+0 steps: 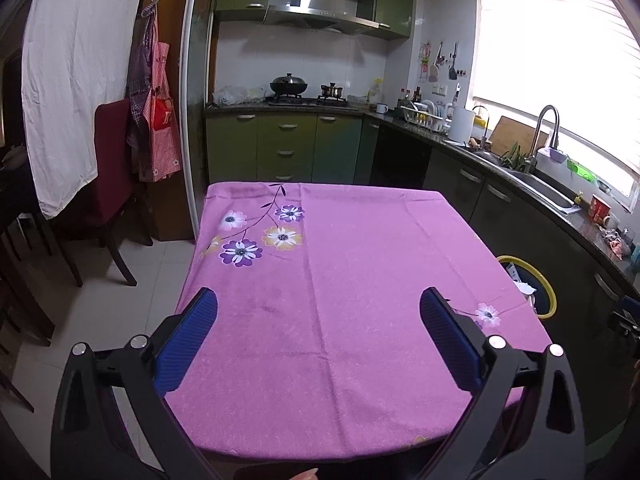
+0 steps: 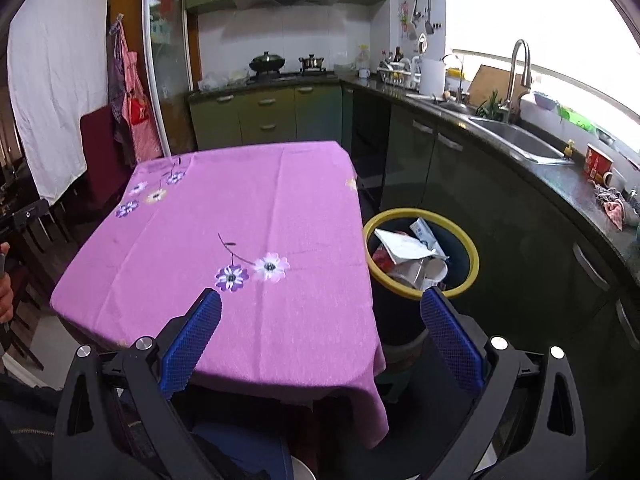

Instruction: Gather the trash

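A dark bin with a yellow rim (image 2: 474,254) stands on the floor at the right of the table and holds crumpled paper, a carton and cups (image 2: 408,254). In the left wrist view only part of that bin (image 1: 550,294) shows past the table's right edge. My left gripper (image 1: 318,304) hangs open above the near half of the pink flowered tablecloth (image 1: 360,260) with nothing between its blue pads. Above the table's near right corner (image 2: 280,340) my right gripper (image 2: 320,306) stands wide open and empty, its right finger (image 2: 448,328) just in front of the bin.
Green cabinets and a dark counter with a sink (image 2: 516,138) run along the right and back. A red cup (image 2: 598,162) and a cloth sit on the counter. Left of the table stand a dark red chair (image 1: 114,168) and a hanging white sheet (image 1: 64,80).
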A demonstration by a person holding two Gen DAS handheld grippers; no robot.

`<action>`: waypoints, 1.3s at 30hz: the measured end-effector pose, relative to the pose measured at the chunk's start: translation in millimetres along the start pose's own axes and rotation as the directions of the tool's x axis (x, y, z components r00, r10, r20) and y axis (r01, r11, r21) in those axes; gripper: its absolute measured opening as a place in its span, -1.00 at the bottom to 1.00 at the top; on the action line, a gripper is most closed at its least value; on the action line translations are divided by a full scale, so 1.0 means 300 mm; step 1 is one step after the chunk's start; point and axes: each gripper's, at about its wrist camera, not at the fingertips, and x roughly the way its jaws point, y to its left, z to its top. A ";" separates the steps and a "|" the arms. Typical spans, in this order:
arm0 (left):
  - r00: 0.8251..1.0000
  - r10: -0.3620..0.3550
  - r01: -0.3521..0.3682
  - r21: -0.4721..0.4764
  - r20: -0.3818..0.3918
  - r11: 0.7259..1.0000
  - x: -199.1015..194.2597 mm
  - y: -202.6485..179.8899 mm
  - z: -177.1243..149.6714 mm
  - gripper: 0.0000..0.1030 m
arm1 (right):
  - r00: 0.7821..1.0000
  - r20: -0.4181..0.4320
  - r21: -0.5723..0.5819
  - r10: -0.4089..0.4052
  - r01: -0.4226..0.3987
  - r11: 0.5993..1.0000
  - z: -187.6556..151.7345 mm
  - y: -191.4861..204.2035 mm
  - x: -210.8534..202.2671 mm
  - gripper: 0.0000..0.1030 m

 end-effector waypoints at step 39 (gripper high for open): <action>0.999 -0.050 0.048 0.116 0.016 0.992 -0.030 -0.122 0.008 0.87 | 0.999 0.038 0.008 -0.012 0.012 1.000 0.005 -0.012 -0.042 0.91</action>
